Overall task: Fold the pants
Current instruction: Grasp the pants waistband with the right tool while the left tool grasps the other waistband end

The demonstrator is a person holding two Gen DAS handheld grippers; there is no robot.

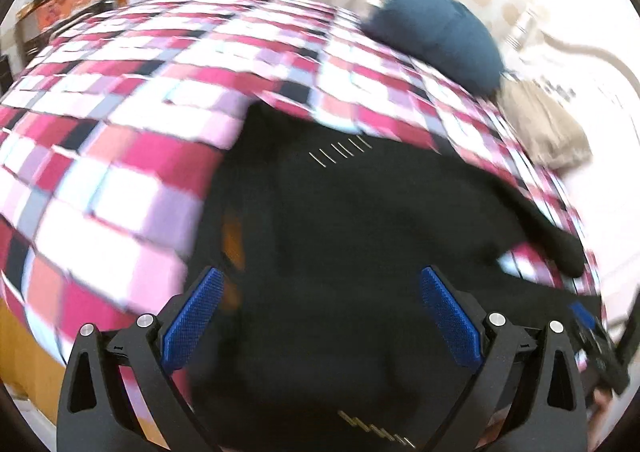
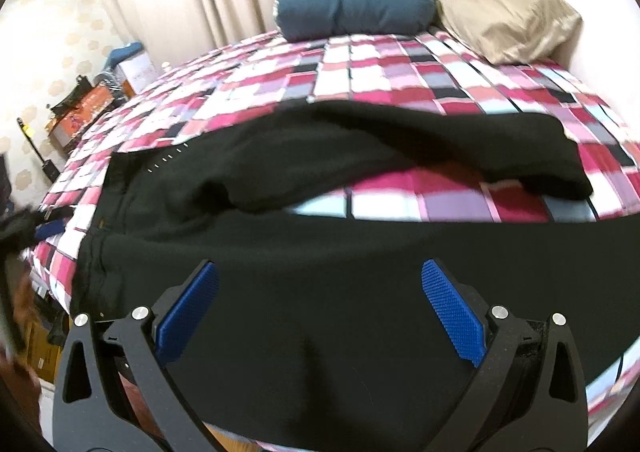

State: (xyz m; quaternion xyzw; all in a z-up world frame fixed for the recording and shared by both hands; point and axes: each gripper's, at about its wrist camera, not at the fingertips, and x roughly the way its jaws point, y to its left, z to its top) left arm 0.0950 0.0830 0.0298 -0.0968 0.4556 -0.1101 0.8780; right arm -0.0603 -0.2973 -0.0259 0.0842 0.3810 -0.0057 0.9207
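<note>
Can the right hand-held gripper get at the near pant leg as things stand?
Probably yes: the right hand-held gripper is open right over the black pants, with nothing lying between.

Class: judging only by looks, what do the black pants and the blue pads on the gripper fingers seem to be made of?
Black pants: soft matte fabric, perhaps a cotton knit; they sag into rounded folds without shine. Blue pads on the right hand-held gripper: probably rubber or moulded plastic, given the fine raised grid texture.
</note>
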